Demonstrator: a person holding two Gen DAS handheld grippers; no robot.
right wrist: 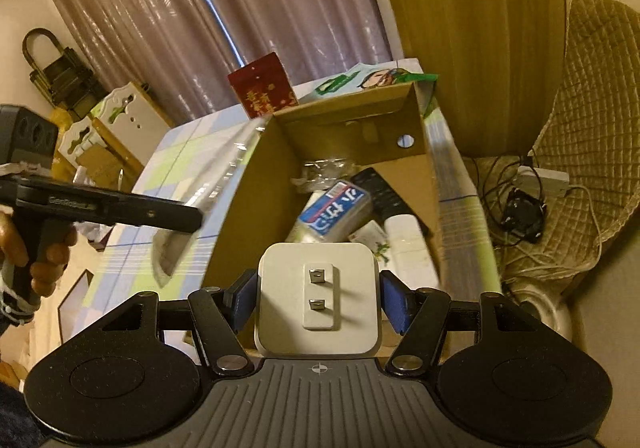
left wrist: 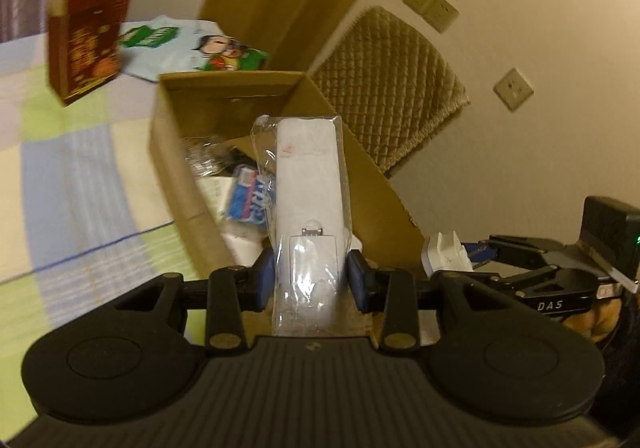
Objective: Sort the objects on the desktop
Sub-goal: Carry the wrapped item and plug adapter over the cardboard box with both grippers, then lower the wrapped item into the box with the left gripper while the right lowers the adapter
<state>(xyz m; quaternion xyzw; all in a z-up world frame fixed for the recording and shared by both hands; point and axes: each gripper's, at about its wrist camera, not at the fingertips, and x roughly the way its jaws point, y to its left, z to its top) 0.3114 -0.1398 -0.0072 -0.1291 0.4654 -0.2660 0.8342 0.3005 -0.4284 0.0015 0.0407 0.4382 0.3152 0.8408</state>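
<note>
Looking along the left claw (left wrist: 311, 280), its blue pads are clamped on a white remote in a clear plastic sleeve (left wrist: 308, 207), held just above the near edge of the open cardboard box (left wrist: 176, 175) on the checked tabletop (left wrist: 68, 167). From the right wrist, the right claw (right wrist: 318, 302) grips a square white plug adapter (right wrist: 318, 304), prongs up, over that box's near side; a blue-and-white pack (right wrist: 334, 213) lies inside.

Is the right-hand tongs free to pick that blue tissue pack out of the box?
Probably not yet: the right tongs are already shut on a white plug adapter. The blue tissue pack lies uncovered on top in the open cardboard box, so otherwise the way looks free.
</note>
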